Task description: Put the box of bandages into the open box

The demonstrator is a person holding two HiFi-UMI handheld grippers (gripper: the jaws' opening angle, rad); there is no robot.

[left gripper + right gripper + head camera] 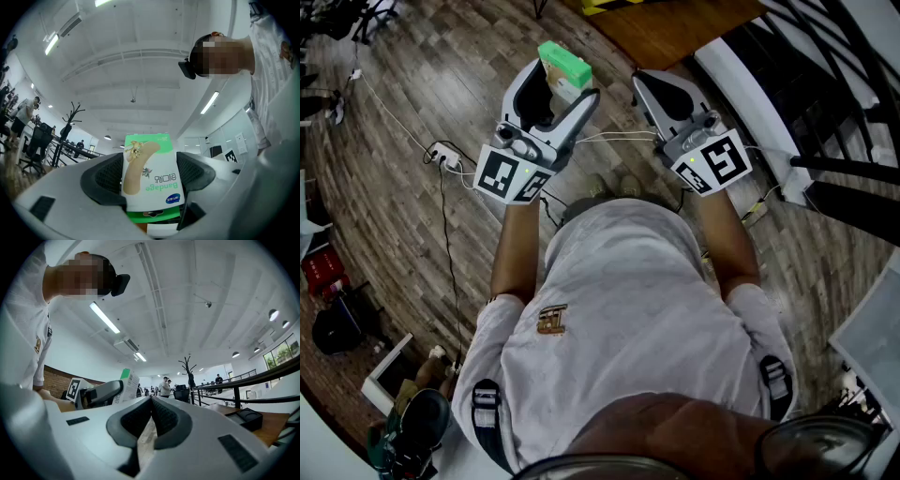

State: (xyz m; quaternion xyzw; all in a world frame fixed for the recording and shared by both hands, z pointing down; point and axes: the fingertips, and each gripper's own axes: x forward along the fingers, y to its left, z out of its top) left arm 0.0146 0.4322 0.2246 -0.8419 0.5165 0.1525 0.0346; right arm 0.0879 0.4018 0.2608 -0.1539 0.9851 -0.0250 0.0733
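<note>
Cardboard is what you are carrying, so treat it as such. The box of bandages [151, 173] is a small printed carton that will most likely feel very light, with thin walls that dent under a hard squeeze and glossy faces that may slide.

Your left gripper [562, 82] has it clamped with the jaws set wide. One jaw bears on each narrow side of the carton, and the printed front faces back toward the gripper's body. The hold sits on the half nearer the gripper, and the green end stands out past the jaw tips.

That hold looks sound, since the narrow sides are probably the stiffest place to press, close to the folded edges. Use only enough pressure to stop it slipping.

Your right gripper [151, 401], level with the left one and just beside it, has its jaws together with nothing between them.

The open box appears in none of the views, so you will have to find it before lowering the carton in.
</note>
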